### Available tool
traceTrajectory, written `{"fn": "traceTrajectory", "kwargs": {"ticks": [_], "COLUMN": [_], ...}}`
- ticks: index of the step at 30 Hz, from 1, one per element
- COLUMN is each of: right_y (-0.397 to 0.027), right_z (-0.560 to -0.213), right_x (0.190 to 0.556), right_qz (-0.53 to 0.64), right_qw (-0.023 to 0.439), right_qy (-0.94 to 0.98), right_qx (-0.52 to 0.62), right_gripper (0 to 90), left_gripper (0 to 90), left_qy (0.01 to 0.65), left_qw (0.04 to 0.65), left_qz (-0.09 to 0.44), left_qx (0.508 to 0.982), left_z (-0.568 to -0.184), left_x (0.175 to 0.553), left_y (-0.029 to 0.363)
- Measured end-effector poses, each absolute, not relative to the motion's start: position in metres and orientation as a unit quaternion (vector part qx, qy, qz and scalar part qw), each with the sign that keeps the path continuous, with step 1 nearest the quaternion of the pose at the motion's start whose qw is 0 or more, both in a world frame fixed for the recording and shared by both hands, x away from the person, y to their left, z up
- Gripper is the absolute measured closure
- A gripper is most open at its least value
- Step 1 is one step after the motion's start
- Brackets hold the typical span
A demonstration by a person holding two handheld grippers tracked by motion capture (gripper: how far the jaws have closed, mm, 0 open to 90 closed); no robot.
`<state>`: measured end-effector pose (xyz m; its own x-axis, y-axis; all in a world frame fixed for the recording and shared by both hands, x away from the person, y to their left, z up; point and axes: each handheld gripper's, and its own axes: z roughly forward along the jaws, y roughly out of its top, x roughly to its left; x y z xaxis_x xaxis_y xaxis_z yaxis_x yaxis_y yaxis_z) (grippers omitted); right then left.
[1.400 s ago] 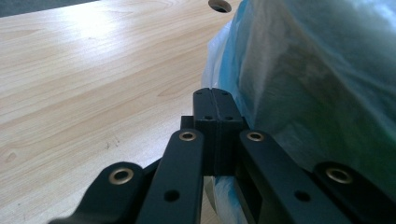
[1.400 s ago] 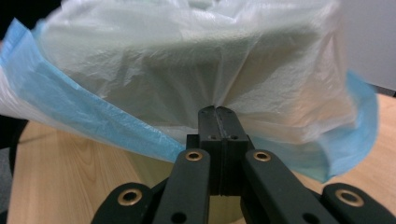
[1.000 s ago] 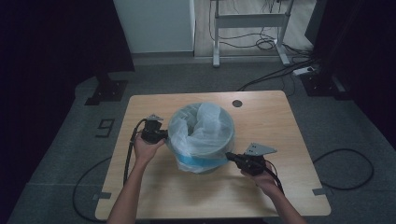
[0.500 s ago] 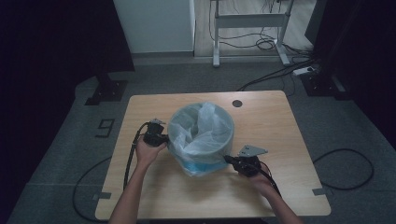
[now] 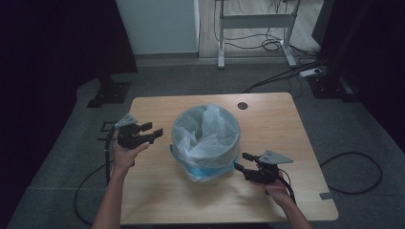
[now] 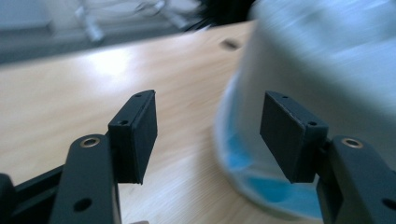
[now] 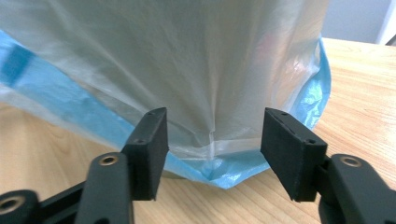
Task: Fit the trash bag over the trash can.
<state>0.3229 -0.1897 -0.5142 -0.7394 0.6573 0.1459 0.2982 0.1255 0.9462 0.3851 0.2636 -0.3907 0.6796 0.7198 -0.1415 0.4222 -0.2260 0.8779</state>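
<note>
Left gripper (image 5: 155, 131): jaws apart, holding nothing, off the bin's side near the tabletop's left edge; they have just been opening. Right gripper (image 5: 240, 162): jaws just opened too, parted round the bag's hanging hem, not pressing it. Bin (image 5: 206, 143): mid-tabletop, lined with a translucent bag (image 5: 210, 129) folded over the rim. Progress: lining looks nearly complete; hem perhaps wants tucking. High view: the bag's crumpled inside, the tabletop (image 5: 267, 114). Right gripper view: blue hem (image 7: 219, 175) close up, drooping onto the wood.
</note>
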Motion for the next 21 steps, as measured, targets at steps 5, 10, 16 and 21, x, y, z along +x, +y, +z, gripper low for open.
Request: {"fn": "traceTrajectory", "kwargs": {"ticks": [5,10,16,21], "right_y": [-0.204,-0.215,-0.22,-0.223], "right_z": [-0.514,-0.513,-0.511,-0.509], "right_x": [0.316,0.313,0.311,0.309], "right_qz": [0.585,0.592,0.603,0.61], "right_qw": [0.157,0.155,0.152,0.152], "right_qy": [0.724,0.716,0.707,0.701], "right_qx": [0.331,0.337,0.337,0.337], "right_gripper": [39.2,40.0,40.9,41.6], "left_gripper": [39.0,39.1,39.8,41.5], "left_qy": [0.28,0.224,0.183,0.157], "left_qw": [0.479,0.462,0.445,0.41], "left_qz": [0.149,0.119,0.064,0.032], "left_qx": [0.818,0.85,0.874,0.898], "left_z": [-0.349,-0.32,-0.316,-0.328], "left_x": [0.385,0.41,0.448,0.469], "left_y": [0.221,0.176,0.134,0.104]}}
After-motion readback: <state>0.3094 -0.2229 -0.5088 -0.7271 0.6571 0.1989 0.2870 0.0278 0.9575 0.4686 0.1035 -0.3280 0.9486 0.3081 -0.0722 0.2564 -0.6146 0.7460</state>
